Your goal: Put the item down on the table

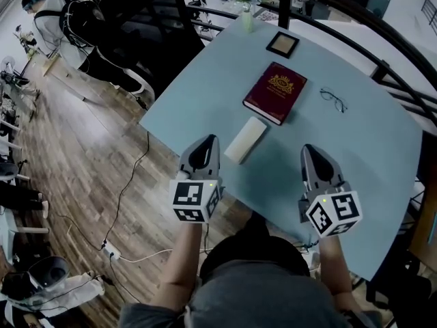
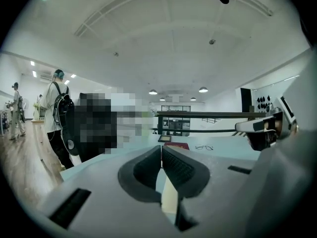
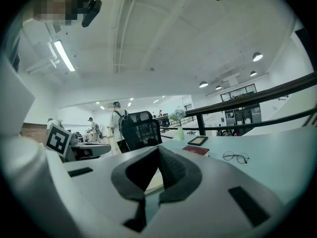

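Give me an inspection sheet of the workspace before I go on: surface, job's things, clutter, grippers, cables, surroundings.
Surface: light blue table, no spills seen.
Job's things: cream box lying flat on the table, just ahead of the left gripper, held by neither gripper.
Clutter: red book, glasses, small frame, vase of flowers at the far edge.
Grippers: left gripper shut, nothing between the jaws; right gripper shut, nothing between the jaws; both by the table's near edge.
Cables: black cable and white power strip on the floor left of the table; none seen on the table.
Surroundings: black chair, a person beyond it, railing behind the table.
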